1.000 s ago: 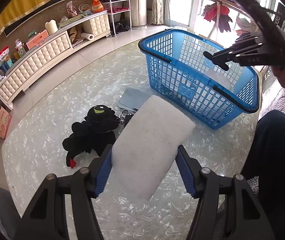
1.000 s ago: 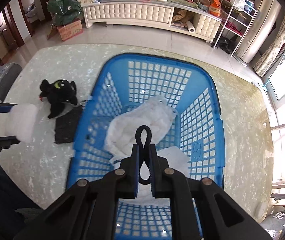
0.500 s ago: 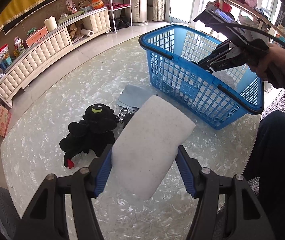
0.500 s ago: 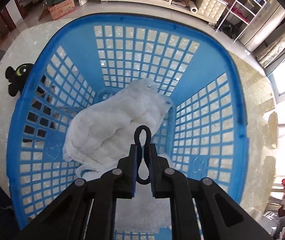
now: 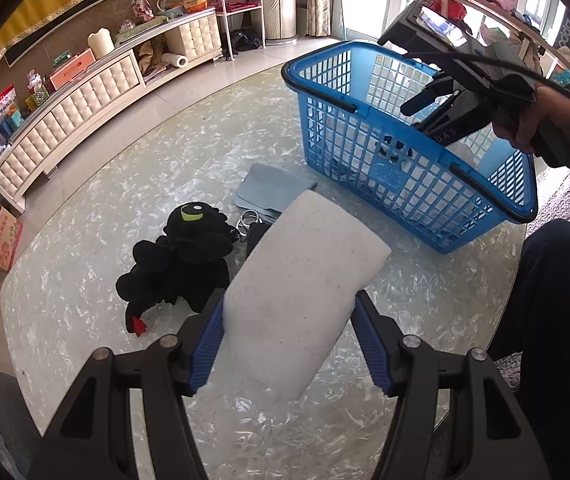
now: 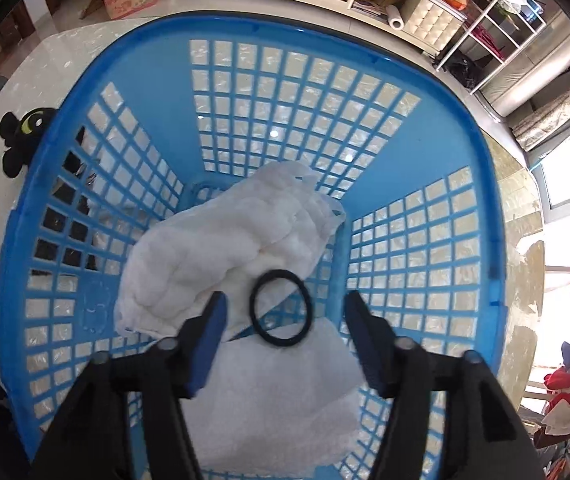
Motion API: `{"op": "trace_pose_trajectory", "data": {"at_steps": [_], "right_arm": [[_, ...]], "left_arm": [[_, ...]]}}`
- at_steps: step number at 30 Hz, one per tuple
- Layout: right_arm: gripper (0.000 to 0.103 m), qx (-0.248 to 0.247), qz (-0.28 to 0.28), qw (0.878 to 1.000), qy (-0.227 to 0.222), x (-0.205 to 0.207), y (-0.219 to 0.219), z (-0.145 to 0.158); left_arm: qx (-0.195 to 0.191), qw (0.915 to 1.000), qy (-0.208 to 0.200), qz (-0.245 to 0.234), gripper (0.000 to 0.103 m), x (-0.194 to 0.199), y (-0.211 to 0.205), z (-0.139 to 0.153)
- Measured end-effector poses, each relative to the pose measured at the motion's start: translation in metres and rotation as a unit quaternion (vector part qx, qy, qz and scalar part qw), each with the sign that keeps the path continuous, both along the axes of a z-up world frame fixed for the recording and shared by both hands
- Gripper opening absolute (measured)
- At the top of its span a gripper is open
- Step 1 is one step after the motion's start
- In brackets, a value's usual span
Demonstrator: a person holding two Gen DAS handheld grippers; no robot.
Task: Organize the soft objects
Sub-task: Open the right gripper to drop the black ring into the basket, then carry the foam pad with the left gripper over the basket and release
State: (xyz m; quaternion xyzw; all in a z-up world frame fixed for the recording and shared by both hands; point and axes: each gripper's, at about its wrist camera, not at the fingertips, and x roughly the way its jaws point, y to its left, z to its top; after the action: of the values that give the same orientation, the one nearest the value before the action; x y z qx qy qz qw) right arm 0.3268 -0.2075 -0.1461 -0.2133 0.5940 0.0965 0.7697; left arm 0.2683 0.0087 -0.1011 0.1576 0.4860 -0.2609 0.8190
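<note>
My left gripper (image 5: 289, 336) is shut on a white foam pad (image 5: 297, 280), held above the marble table. A black plush toy (image 5: 181, 256) lies to its left, with a grey-blue cloth (image 5: 269, 190) and metal rings (image 5: 249, 220) behind. My right gripper (image 6: 285, 312) points down into the blue basket (image 6: 245, 64), its jaws opening. A black hair tie (image 6: 281, 308) sits loose between the fingers, free of the pads, over white cloths (image 6: 221, 252) in the basket. In the left wrist view the right gripper (image 5: 429, 116) reaches into the basket (image 5: 405, 184), held by a hand.
A person's dark trouser leg (image 5: 553, 300) is at the table's right edge. A cream sideboard (image 5: 77, 104) with clutter and a white shelf rack (image 5: 237, 4) stand beyond the table. A cardboard box (image 5: 1, 240) sits on the floor at left.
The right gripper sank into the basket and its jaws spread apart, letting go of the black hair tie, which sprang back round. The left gripper kept still with the foam pad.
</note>
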Motion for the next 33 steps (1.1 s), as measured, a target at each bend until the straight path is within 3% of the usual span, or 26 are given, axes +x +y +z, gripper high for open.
{"op": "trace_pose_trajectory", "data": {"at_steps": [3,4,7,16,24,33], "right_arm": [[0.093,-0.017,0.016,1.000,-0.021,-0.009,0.009,0.005],[0.096,-0.031,0.019,0.999,-0.036,-0.012,0.011,0.009],[0.096,-0.041,0.020,0.998,-0.053,-0.018,0.012,0.019],[0.096,0.015,-0.043,0.998,-0.039,-0.034,-0.010,0.033],[0.096,0.013,-0.042,0.999,-0.031,-0.045,0.015,0.033],[0.096,0.014,-0.028,0.998,-0.056,-0.061,0.028,0.054]], "left_arm": [[0.000,1.0000,0.001,0.004,0.060,0.001,0.000,0.000],[-0.002,1.0000,0.001,0.004,0.060,0.001,0.000,0.001],[-0.002,1.0000,0.000,0.004,0.060,0.002,-0.001,0.002],[-0.004,1.0000,-0.007,-0.004,0.060,-0.001,-0.004,0.006],[-0.016,0.9996,-0.020,-0.009,0.060,-0.008,-0.005,0.018],[-0.035,0.9987,-0.036,-0.004,0.060,-0.014,0.002,0.032]]}}
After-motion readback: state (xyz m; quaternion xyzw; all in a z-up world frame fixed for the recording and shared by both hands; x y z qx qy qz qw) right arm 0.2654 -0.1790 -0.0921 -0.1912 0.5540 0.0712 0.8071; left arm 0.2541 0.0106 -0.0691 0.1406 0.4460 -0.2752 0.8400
